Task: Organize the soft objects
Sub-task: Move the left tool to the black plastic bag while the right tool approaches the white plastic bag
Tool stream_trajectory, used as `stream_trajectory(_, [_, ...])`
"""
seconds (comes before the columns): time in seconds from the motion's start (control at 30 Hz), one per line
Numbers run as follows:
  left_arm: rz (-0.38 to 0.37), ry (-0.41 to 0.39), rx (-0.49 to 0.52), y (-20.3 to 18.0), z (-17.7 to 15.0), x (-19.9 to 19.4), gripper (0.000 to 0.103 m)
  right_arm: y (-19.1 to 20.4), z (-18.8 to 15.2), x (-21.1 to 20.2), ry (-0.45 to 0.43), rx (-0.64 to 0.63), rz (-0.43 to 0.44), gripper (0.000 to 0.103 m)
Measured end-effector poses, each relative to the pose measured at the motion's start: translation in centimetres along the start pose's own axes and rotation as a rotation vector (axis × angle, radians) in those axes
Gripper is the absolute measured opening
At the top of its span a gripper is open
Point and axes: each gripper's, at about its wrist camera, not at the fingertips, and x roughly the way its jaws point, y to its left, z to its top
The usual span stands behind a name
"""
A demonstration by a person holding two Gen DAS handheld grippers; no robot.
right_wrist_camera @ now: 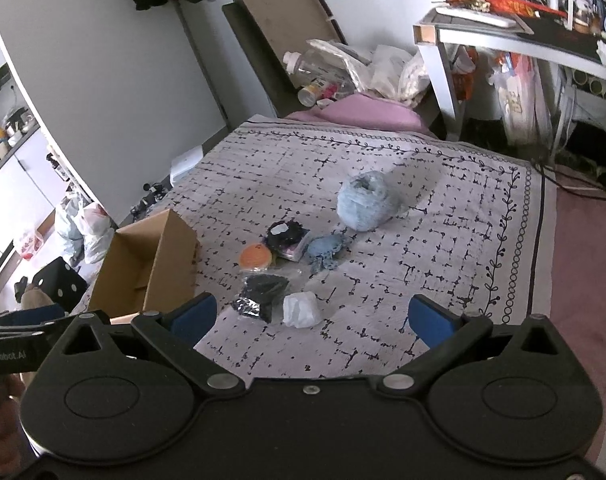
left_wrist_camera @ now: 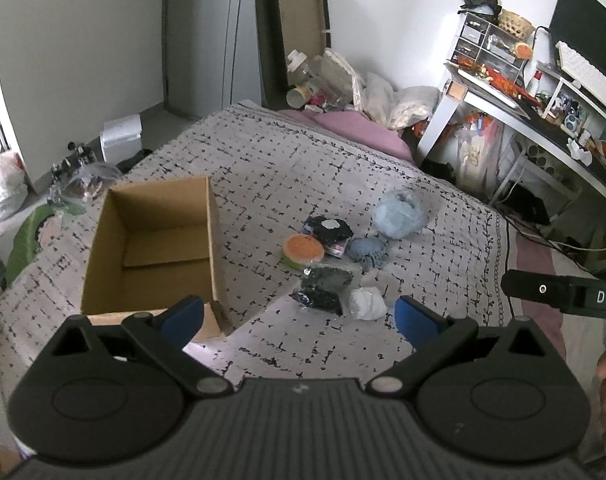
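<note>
**A:** Messy bedroom, cluttered desk (left_wrist_camera: 515,104) in the far corner, and a bed under a white quilt (left_wrist_camera: 263,168) with black dash marks. Both grippers hang above the near end of it.

**B:** Holding anything?

**A:** Nope. Left gripper (left_wrist_camera: 299,318) has its blue fingers spread wide, nothing between them. Right gripper (right_wrist_camera: 311,316), same deal, jaws released and empty.

**B:** Where's the soft stuff?

**A:** Little heap just ahead of both sets of jaws. Closest to the fingertips is a white crumpled wad (right_wrist_camera: 301,309), with a dark bagged bundle (right_wrist_camera: 261,294) touching its left side. Past those, an orange round thing (right_wrist_camera: 255,258), a black piece (right_wrist_camera: 285,234), a blue crocheted bit (right_wrist_camera: 325,250), and furthest out a pale blue yarn ball (right_wrist_camera: 363,202).

**B:** And the box?

**A:** Open cardboard box (left_wrist_camera: 155,240), empty, sitting ahead-left of the left jaws, beside the pile.
</note>
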Motion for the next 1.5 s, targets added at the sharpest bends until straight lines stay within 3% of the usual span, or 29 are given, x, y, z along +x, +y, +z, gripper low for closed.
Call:
stream_trajectory(0.43, [-0.027, 0.034, -0.045, -0.1, 1.1, 4.5, 0.099, -2.1, 0.8, 4.0, 0.051, 0.091, 0.024, 0.102])
stream_trajectory(0.5, [-0.028, 0.044, -0.051, 0.0, 1.2, 5.3, 0.095, -2.2, 0.8, 4.7, 0.064, 0.103, 0.034, 0.102])
stream_trajectory(0.7, [-0.03, 0.078, -0.07, 0.2, 1.2, 8.1, 0.089, -2.1, 0.8, 7.3, 0.116, 0.127, 0.065, 0.094])
stream_trajectory(0.93, [-0.05, 0.11, -0.091, 0.7, 1.6, 11.1, 0.083, -3.1, 1.0, 10.7, 0.188, 0.228, 0.084, 0.078])
stream_trajectory(1.03, [-0.065, 0.121, -0.07, 0.6, 1.5, 12.8, 0.083, -3.4, 1.2, 11.8, 0.222, 0.28, 0.123, 0.077])
stream_trajectory(1.5, [-0.086, 0.289, -0.077, -0.1, 1.0, 20.5, 0.083, -3.4, 0.6, 17.8, 0.359, 0.417, 0.123, 0.068])
